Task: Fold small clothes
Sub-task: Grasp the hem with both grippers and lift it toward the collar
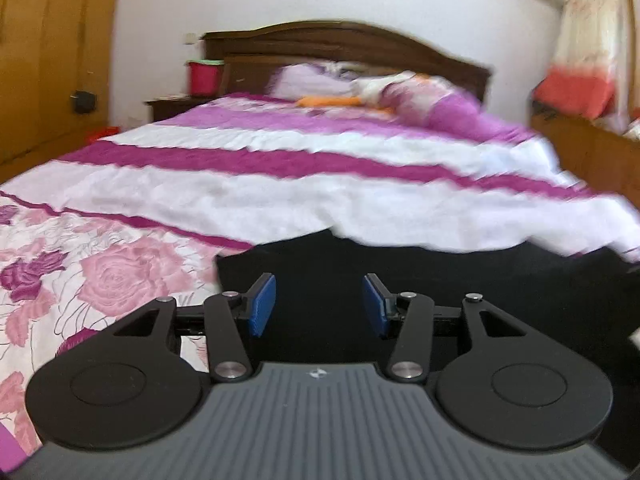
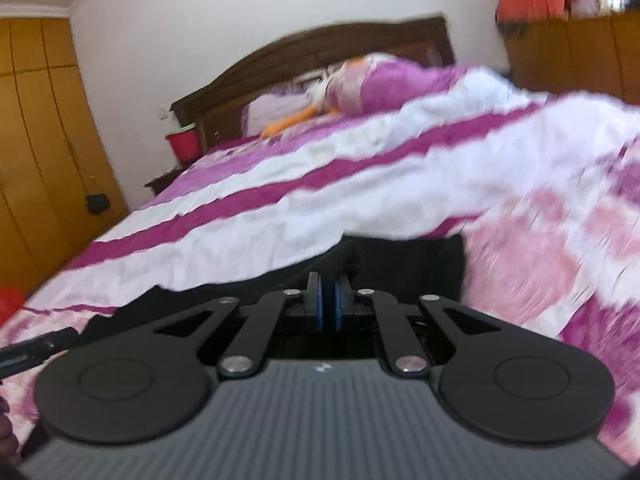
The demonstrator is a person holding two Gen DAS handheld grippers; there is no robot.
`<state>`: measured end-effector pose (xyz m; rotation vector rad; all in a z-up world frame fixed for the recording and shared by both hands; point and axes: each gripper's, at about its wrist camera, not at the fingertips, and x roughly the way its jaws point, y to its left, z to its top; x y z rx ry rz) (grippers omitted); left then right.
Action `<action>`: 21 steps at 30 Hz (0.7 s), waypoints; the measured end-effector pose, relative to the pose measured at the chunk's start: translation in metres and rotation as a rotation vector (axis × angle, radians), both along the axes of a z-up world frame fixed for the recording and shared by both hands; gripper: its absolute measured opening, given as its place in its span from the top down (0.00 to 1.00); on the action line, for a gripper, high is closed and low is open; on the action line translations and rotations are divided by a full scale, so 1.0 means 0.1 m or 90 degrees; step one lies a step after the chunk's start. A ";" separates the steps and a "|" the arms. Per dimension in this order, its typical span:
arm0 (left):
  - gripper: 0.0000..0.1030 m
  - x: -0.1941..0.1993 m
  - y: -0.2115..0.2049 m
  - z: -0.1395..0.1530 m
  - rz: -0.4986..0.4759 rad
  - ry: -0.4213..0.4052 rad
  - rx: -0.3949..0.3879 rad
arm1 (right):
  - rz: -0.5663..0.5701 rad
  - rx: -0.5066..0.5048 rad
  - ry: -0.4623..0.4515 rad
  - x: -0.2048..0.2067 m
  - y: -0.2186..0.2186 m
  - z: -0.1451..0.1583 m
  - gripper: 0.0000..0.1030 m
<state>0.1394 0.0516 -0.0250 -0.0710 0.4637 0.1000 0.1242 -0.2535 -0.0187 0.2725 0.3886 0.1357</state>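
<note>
A black garment (image 1: 420, 276) lies flat on the near part of the bed. In the left wrist view my left gripper (image 1: 319, 304) is open, its blue pads (image 1: 262, 306) spread apart just above the garment's left part, holding nothing. In the right wrist view the black garment (image 2: 400, 264) lies under and ahead of my right gripper (image 2: 328, 300), whose blue pads are nearly together. A raised fold of black cloth (image 2: 344, 258) rises just ahead of the fingertips; whether cloth is pinched between them is unclear.
The bed carries a white and magenta striped quilt (image 1: 280, 168) with pink roses at the near left (image 1: 108, 276). Pillows (image 1: 380, 92) and a dark headboard (image 1: 340, 40) are at the far end. A red bucket (image 1: 204, 76) stands on a nightstand; wooden wardrobes (image 1: 48, 60) line the left wall.
</note>
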 end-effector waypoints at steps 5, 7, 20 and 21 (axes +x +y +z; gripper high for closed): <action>0.47 0.27 0.02 -0.37 0.035 0.052 0.011 | -0.037 -0.071 0.072 0.17 0.00 -0.31 0.91; 0.47 0.29 0.06 -0.39 0.034 0.052 -0.003 | -0.038 -0.060 0.098 0.24 -0.04 -0.46 0.91; 0.47 0.33 0.12 -0.45 0.030 0.054 -0.014 | -0.042 -0.021 0.100 0.27 -0.10 -0.55 0.92; 0.47 0.33 0.12 -0.45 0.028 0.055 -0.013 | -0.043 -0.022 0.100 0.27 -0.09 -0.54 0.91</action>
